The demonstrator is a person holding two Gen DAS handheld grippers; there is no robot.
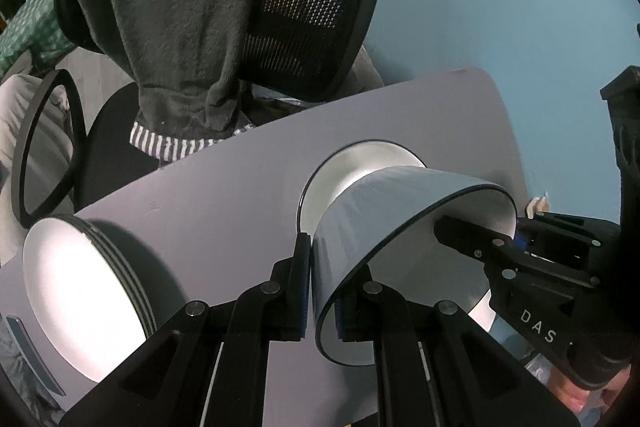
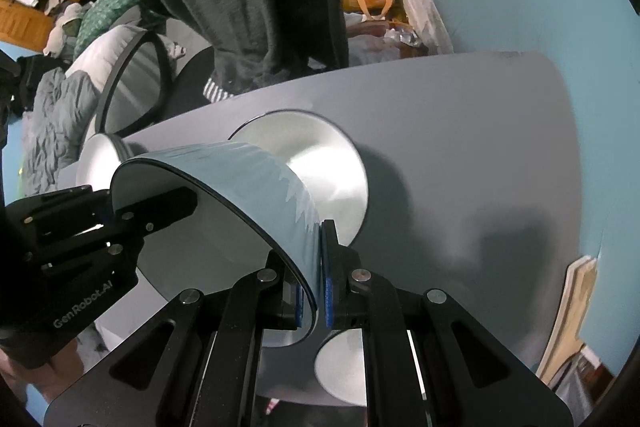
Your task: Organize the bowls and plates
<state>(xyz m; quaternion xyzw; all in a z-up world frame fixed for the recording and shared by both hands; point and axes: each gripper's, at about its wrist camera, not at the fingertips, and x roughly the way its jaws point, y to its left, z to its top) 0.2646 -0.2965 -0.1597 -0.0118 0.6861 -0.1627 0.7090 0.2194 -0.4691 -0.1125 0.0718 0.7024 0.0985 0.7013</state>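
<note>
Both grippers are pinching the light-blue bowl [image 1: 384, 211] by opposite rim walls: left gripper [image 1: 320, 291] on one side, right gripper [image 2: 318, 287] on the other; bowl is hanging above the grey table [image 1: 224, 187], over a white plate [image 2: 320, 163]; plate stack [image 1: 80, 299] is sitting well apart.

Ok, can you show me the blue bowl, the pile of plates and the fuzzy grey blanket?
blue bowl [image 1: 360, 211]: left wrist view, on its outer blue wall.
pile of plates [image 1: 76, 287]: left wrist view, on the top plate's white face.
fuzzy grey blanket [image 1: 180, 19]: left wrist view, on its middle, draped over the chair.
</note>
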